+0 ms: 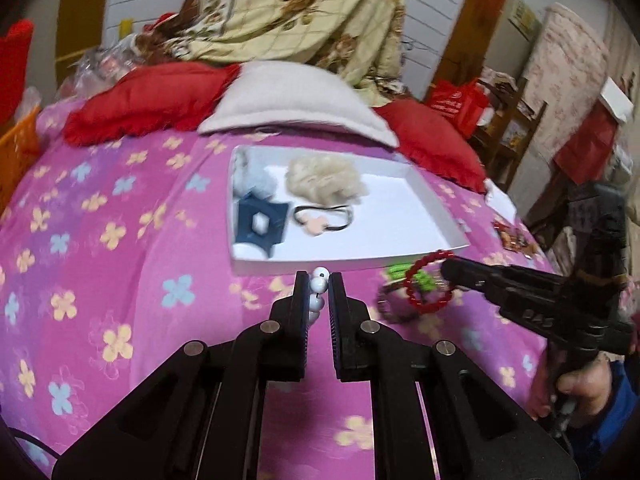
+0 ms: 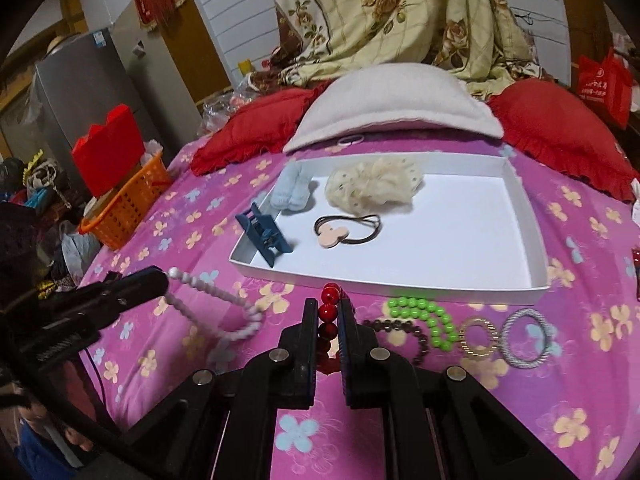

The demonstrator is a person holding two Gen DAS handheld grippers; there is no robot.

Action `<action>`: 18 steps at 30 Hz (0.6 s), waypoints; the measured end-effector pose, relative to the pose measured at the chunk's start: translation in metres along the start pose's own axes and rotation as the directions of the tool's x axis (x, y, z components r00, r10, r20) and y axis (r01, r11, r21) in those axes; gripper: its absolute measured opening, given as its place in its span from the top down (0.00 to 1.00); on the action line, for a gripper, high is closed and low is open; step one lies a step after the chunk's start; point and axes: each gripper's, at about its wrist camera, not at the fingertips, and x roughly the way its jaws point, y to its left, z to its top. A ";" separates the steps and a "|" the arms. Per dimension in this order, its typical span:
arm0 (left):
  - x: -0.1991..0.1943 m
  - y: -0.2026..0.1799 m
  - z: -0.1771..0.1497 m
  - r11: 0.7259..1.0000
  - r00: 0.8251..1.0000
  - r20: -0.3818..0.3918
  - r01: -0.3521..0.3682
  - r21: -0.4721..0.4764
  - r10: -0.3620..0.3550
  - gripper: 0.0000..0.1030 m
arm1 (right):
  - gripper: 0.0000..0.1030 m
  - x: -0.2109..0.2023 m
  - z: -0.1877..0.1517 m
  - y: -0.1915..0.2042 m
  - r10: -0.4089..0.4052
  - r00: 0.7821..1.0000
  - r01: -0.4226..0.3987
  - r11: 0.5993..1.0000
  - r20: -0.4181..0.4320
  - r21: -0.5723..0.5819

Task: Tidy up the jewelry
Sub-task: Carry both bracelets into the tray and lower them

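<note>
My left gripper (image 1: pixel 318 282) is shut on a white bead bracelet (image 1: pixel 317 292), lifted just in front of the white tray (image 1: pixel 352 265); the bracelet hangs from it in the right wrist view (image 2: pixel 216 304). My right gripper (image 2: pixel 329 307) is shut on a red bead bracelet (image 2: pixel 329 312), seen as a red ring in the left wrist view (image 1: pixel 426 284). The tray (image 2: pixel 532 216) holds a blue claw clip (image 2: pixel 264 236), a cream scrunchie (image 2: pixel 372 186), a pale blue item (image 2: pixel 290 194) and a hair tie with a pink charm (image 2: pixel 346 230).
On the pink flowered bedspread lie a green bead bracelet (image 2: pixel 430 320), a dark bead bracelet (image 2: pixel 404 330), a gold ring bangle (image 2: pixel 480 336) and a silver bangle (image 2: pixel 526 338). Red cushions (image 2: pixel 256 132) and a white pillow (image 2: pixel 396 108) lie behind the tray. An orange basket (image 2: pixel 128 204) stands left.
</note>
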 end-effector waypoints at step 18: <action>0.081 -0.074 0.125 0.997 0.993 -0.090 0.078 0.000 -0.077 0.92 | 0.92 0.019 0.081 -0.114 -0.051 0.999 0.049 0.991 0.014 0.121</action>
